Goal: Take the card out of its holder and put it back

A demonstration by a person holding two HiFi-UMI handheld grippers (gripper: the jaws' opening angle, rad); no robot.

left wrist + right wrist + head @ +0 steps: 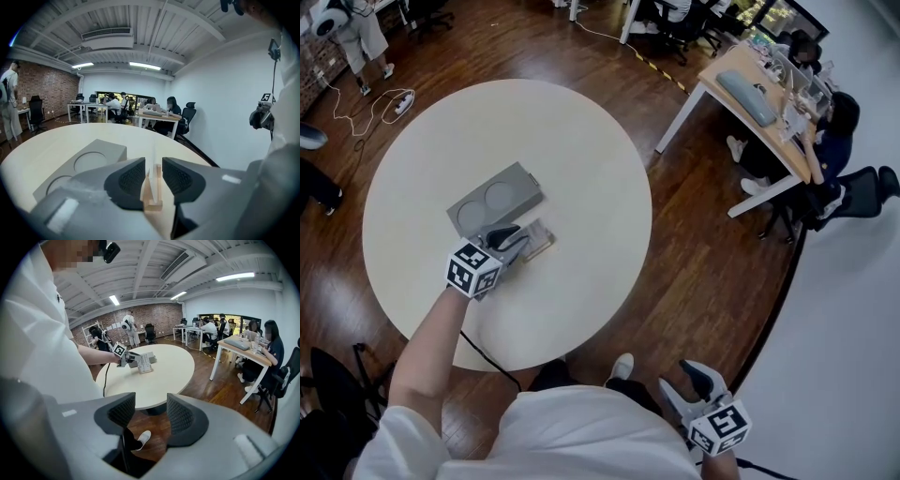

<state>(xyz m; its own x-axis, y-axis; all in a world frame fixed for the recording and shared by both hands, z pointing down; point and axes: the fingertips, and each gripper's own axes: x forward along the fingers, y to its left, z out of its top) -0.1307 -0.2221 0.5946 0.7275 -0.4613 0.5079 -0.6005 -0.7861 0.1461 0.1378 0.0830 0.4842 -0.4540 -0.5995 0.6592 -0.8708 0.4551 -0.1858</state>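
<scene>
A thin pale card (153,161) stands upright in the slot of a small wooden holder (152,200) on the round white table (581,141). My left gripper (153,176) reaches over the holder with a pad on each side of the card, and a narrow gap shows between each pad and the card. From the head view the left gripper (517,240) lies over the card and holder (538,240). My right gripper (689,380) hangs off the table by my right side, above the wood floor, open with nothing between its pads (179,416).
A grey block with two round recesses (497,199) sits just behind the holder, to the left of the jaws. A black cable runs off the table's near edge. Desks, chairs and seated people (825,141) stand to the right, beyond the table.
</scene>
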